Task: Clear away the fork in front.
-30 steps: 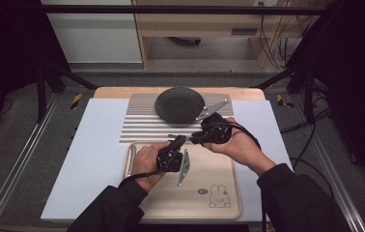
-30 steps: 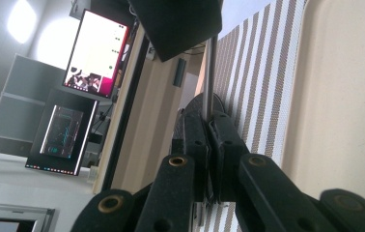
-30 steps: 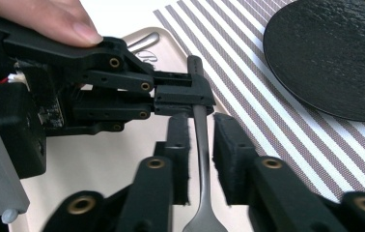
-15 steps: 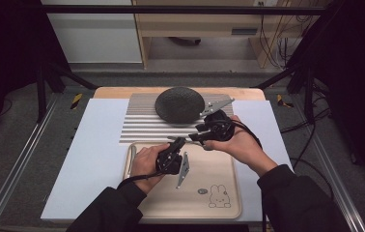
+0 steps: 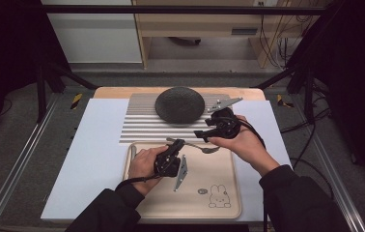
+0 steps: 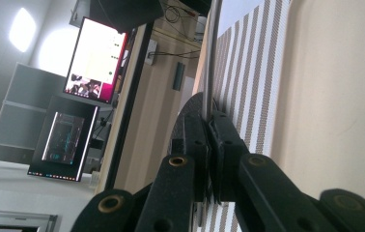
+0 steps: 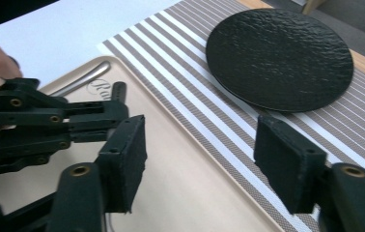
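A metal spoon [image 5: 208, 150] lies low over the beige tray [image 5: 219, 174], its bowl pointing right. My left gripper [image 5: 177, 144] is shut on the spoon's handle [image 6: 209, 67], which runs straight up from between the jaws in the left gripper view. My right gripper [image 5: 201, 135] is open just right of the left one, over the tray's far edge, with nothing between its pads [image 7: 125, 154]. Its view shows the left gripper [image 7: 50, 125] at the left. A round black plate [image 5: 179, 104] rests on the striped placemat [image 5: 142, 125] beyond the tray.
A second metal utensil [image 5: 132, 155] lies along the tray's left rim, also seen as a handle [image 7: 81, 79]. A white sheet [image 5: 93, 145] covers the table under the placemat and tray. Metal frame rails run along both sides of the table.
The right gripper has drawn back slightly to the right, away from the left one. The left gripper has shifted a little toward me, still shut on the spoon.
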Motion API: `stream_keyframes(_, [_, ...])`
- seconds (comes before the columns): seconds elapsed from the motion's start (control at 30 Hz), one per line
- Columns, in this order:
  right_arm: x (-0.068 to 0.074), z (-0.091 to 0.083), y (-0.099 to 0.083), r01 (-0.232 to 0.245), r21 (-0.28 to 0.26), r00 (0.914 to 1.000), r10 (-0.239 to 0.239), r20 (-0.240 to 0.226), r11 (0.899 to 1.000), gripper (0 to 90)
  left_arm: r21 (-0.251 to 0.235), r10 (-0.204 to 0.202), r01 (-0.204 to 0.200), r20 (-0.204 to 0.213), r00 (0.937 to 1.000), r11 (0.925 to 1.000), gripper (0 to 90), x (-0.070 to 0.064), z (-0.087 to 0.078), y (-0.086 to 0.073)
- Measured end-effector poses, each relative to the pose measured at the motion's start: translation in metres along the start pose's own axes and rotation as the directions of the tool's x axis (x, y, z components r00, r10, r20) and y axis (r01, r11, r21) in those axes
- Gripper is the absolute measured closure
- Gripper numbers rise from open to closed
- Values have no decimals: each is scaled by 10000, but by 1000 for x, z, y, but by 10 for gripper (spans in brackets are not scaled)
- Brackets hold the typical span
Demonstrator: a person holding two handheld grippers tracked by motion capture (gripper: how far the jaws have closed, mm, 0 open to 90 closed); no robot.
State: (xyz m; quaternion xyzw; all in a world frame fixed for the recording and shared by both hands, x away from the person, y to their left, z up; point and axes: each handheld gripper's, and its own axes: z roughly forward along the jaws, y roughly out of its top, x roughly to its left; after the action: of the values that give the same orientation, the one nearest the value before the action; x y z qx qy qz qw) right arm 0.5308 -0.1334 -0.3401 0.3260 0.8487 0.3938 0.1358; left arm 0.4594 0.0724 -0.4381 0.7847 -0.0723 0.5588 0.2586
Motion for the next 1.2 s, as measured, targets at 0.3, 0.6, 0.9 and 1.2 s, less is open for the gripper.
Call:
stream_keyframes(0.3, [-8, -2, -6, -475, -124, 9982, 480, 366, 9988, 247, -22, 17, -17, -11, 10000, 10000, 873, 2, -5, -2])
stream_keyframes(0.6, [-22, -17, -15, -1064, -915, 9895, 1145, 886, 9901, 189, -71, 149, -148, 140, 9998, 9999, 872, 4, -16, -8])
stream_keyframes(0.9, [-30, -32, -55, -1403, -1704, 9755, 1657, 1448, 9753, 127, 87, 309, -315, 542, 9980, 9995, 873, 13, -32, -22])
stream_keyframes(1.2, [-34, -46, -108, -1604, -2487, 9646, 2051, 1656, 9552, 132, 313, 122, -141, 613, 9980, 9994, 873, 21, -34, -32])
